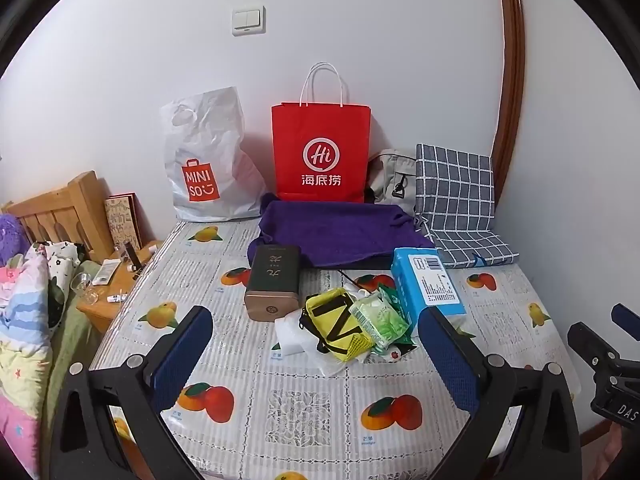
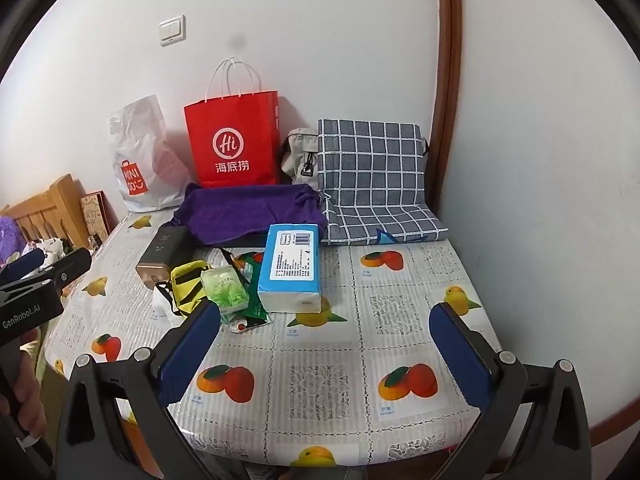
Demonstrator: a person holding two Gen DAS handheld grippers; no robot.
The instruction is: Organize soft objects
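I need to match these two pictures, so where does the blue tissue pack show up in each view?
Left wrist: blue tissue pack, right of centre, behind the yellow pouch.
Right wrist: centre, right of that pouch.
Shared landmark: red paper bag against the wall.

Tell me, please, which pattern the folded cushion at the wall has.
The cushion is dark grey-blue with a white grid; the right wrist view shows it best.

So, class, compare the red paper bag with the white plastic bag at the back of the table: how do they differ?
The red paper bag stands upright and crisp-edged; the white plastic bag slumps, crinkled. The red paper bag has thin white cord handles standing up; the white plastic bag has a cut-out hand hole. The logo is white on the red paper bag, orange on the white plastic bag. Both lean against the wall.
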